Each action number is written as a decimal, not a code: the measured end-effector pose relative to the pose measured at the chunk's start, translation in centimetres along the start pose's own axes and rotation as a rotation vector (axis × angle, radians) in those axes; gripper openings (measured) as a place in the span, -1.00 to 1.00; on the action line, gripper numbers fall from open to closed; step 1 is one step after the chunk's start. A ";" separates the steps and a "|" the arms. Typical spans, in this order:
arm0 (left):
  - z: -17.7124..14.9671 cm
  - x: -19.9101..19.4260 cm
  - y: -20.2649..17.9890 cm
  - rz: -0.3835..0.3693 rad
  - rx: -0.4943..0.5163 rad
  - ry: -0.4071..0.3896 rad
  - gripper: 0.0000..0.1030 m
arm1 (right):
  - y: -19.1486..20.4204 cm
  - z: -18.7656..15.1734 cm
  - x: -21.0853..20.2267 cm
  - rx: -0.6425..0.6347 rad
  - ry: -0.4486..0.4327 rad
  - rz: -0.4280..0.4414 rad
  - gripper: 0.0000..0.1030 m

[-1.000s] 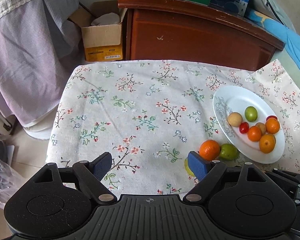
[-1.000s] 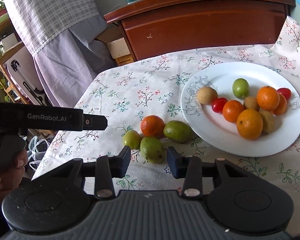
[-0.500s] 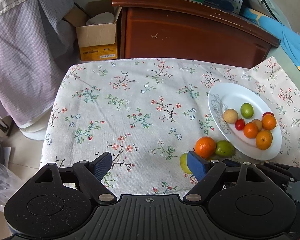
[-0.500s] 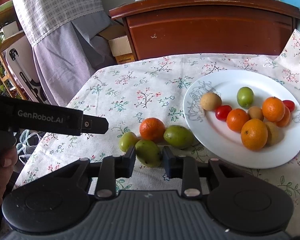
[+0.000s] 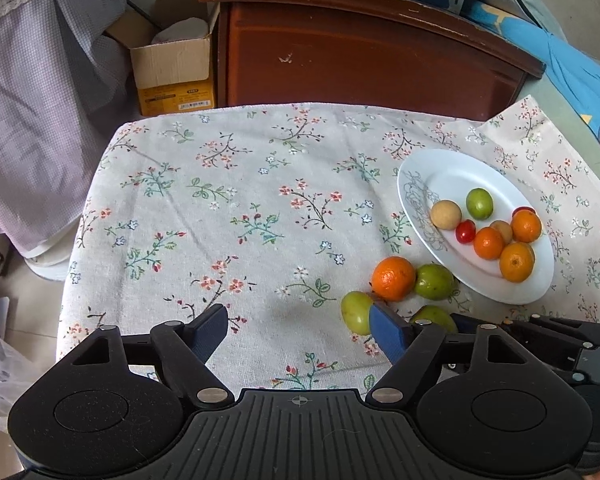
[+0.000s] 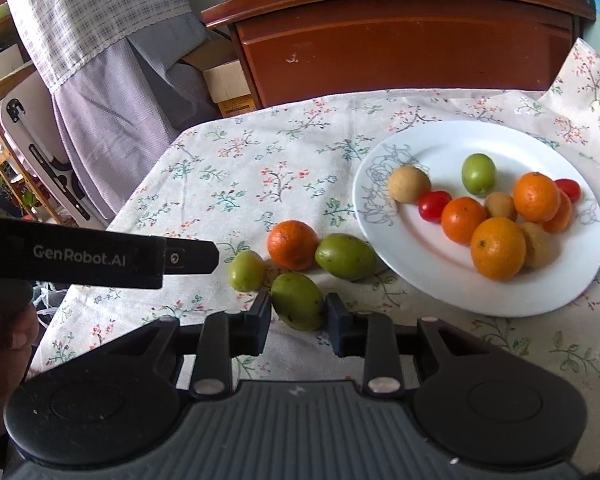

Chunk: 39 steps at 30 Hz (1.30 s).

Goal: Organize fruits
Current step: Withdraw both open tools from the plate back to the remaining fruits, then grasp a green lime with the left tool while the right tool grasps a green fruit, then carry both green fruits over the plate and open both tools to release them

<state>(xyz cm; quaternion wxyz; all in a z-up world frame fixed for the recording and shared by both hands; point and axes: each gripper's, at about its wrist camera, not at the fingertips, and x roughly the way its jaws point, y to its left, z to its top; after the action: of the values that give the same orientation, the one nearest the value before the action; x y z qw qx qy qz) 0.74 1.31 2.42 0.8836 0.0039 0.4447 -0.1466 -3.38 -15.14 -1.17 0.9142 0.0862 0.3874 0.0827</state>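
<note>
four loose fruits lie on the floral tablecloth beside the white plate: one oval green fruit pinched by the right gripper, nearly closed; left gripper, marked "genrobot.ai", is closing on nothing

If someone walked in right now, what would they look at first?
Probably the white plate at the right of the flowery tablecloth, heaped with bright oranges, red tomatoes and other small fruit. Next, the loose bunch beside it on the cloth: one orange and three green fruits. The right gripper is shut on the nearest green fruit.
</note>
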 end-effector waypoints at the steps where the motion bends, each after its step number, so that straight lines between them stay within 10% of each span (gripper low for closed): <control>1: -0.1 0.1 -0.2 -0.008 0.010 0.004 0.38 | -0.3 0.0 -0.2 0.012 0.003 -0.013 -0.42; 25: -0.7 2.3 -2.8 -0.059 0.082 -0.022 -0.57 | -5.5 1.6 -4.2 0.256 0.010 -0.027 -0.42; 39: -0.3 1.1 -2.9 -0.047 0.042 -0.054 -0.57 | -6.8 2.2 -4.9 0.320 -0.033 -0.017 -0.42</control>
<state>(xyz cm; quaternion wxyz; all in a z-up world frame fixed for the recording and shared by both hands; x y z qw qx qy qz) 0.36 -1.72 1.79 0.8913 0.0082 0.4177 -0.1765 -4.59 -22.97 2.17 0.8956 0.2288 0.3813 0.0107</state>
